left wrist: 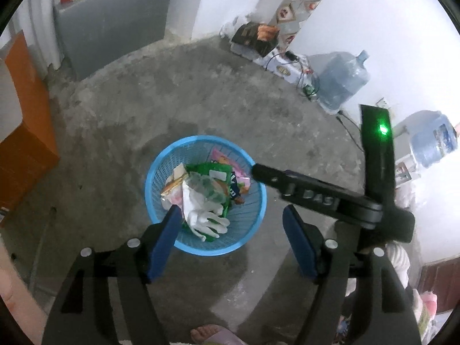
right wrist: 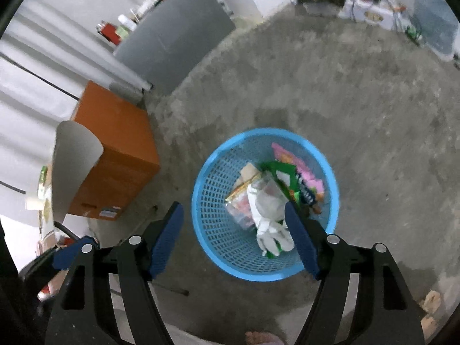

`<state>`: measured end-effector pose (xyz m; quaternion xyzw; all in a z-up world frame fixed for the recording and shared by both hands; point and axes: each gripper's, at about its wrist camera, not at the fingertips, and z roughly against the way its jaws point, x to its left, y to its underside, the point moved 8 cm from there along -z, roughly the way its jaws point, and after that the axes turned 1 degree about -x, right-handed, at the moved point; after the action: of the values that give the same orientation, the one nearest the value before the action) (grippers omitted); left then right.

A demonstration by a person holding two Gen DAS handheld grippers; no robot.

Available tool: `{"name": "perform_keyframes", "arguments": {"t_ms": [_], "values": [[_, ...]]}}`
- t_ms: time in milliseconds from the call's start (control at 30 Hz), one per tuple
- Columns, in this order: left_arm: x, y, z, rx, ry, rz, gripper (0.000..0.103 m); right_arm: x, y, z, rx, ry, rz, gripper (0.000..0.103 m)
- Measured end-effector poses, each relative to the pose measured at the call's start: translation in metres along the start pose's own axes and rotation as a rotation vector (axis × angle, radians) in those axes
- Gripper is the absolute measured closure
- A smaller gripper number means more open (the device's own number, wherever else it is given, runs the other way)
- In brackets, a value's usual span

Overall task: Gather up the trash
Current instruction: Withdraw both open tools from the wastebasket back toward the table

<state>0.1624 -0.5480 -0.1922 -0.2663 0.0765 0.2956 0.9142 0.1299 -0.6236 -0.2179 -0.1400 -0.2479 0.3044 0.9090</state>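
A round blue mesh basket (left wrist: pixel 161 172) stands on the concrete floor, and the right wrist view shows the same basket (right wrist: pixel 212 172). It holds trash: a white glove (left wrist: pixel 207 221), a green wrapper (left wrist: pixel 221 172), a pink wrapper (left wrist: pixel 224 155) and clear plastic. My left gripper (left wrist: pixel 232 211) hovers open above the basket's near side, with nothing between its blue pads. My right gripper (right wrist: pixel 233 205) is open too, above the basket's left half, and its right finger covers part of the glove (right wrist: pixel 270 233). In the left wrist view the right gripper's black body (left wrist: pixel 316 195) reaches over the basket's right rim.
An orange cabinet (right wrist: pixel 115 149) stands left of the basket, with a curled grey sheet (right wrist: pixel 74 161) in front of it. A grey appliance (left wrist: pixel 115 23) is at the back. Boxes (left wrist: pixel 253 40) and two water jugs (left wrist: pixel 342 80) line the right wall. A person's toes (left wrist: pixel 207 333) are at the bottom edge.
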Motion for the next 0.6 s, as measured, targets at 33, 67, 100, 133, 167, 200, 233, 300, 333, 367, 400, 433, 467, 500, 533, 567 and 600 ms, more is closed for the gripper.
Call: {"name": "perform_keyframes", "arguments": {"t_ms": [33, 67, 100, 133, 167, 200, 233, 300, 333, 367, 400, 433, 467, 500, 533, 567, 600], "values": [[-0.001, 0.0, 0.007, -0.013, 0.003, -0.001, 0.032, 0.001, -0.001, 0.009, -0.02, -0.008, 0.0, 0.033], [-0.001, 0.002, 0.013, -0.022, 0.006, -0.001, 0.032, 0.001, -0.002, 0.017, -0.036, -0.021, -0.003, 0.033], [0.0, 0.004, 0.022, -0.034, 0.014, 0.003, 0.032, 0.003, -0.001, 0.028, -0.054, -0.038, -0.006, 0.033], [0.0, 0.006, 0.03, -0.042, 0.02, 0.008, 0.032, 0.004, -0.002, 0.037, -0.07, -0.048, -0.005, 0.033], [0.0, 0.007, 0.035, -0.048, 0.024, 0.011, 0.032, 0.006, -0.002, 0.045, -0.084, -0.058, -0.001, 0.033], [0.001, 0.009, 0.045, -0.058, 0.029, 0.015, 0.032, 0.01, -0.003, 0.055, -0.099, -0.071, 0.006, 0.033], [0.003, 0.011, 0.055, -0.071, 0.032, 0.016, 0.032, 0.014, -0.003, 0.063, -0.109, -0.08, 0.011, 0.033], [0.008, 0.015, 0.073, -0.097, 0.022, 0.015, 0.032, 0.023, -0.005, 0.078, -0.127, -0.104, 0.024, 0.033], [0.012, 0.018, 0.083, -0.108, 0.019, 0.017, 0.032, 0.028, -0.005, 0.085, -0.135, -0.117, 0.034, 0.033], [0.015, 0.019, 0.09, -0.115, 0.016, 0.02, 0.032, 0.034, -0.005, 0.092, -0.14, -0.127, 0.044, 0.033], [0.022, 0.024, 0.106, -0.131, 0.012, 0.025, 0.032, 0.042, -0.004, 0.1, -0.147, -0.136, 0.06, 0.033], [0.025, 0.027, 0.115, -0.14, 0.009, 0.026, 0.032, 0.048, -0.003, 0.106, -0.151, -0.144, 0.074, 0.032], [0.031, 0.03, 0.126, -0.153, 0.003, 0.028, 0.031, 0.056, -0.001, 0.112, -0.154, -0.155, 0.089, 0.032], [0.038, 0.034, 0.141, -0.172, -0.009, 0.029, 0.031, 0.065, 0.002, 0.119, -0.157, -0.166, 0.109, 0.031], [0.044, 0.038, 0.154, -0.19, -0.021, 0.03, 0.031, 0.072, 0.004, 0.124, -0.158, -0.174, 0.124, 0.031], [0.054, 0.045, 0.172, -0.216, -0.034, 0.035, 0.03, 0.08, 0.007, 0.129, -0.159, -0.182, 0.14, 0.03], [0.06, 0.05, 0.184, -0.236, -0.042, 0.042, 0.029, 0.09, 0.01, 0.134, -0.157, -0.196, 0.16, 0.029]]}}
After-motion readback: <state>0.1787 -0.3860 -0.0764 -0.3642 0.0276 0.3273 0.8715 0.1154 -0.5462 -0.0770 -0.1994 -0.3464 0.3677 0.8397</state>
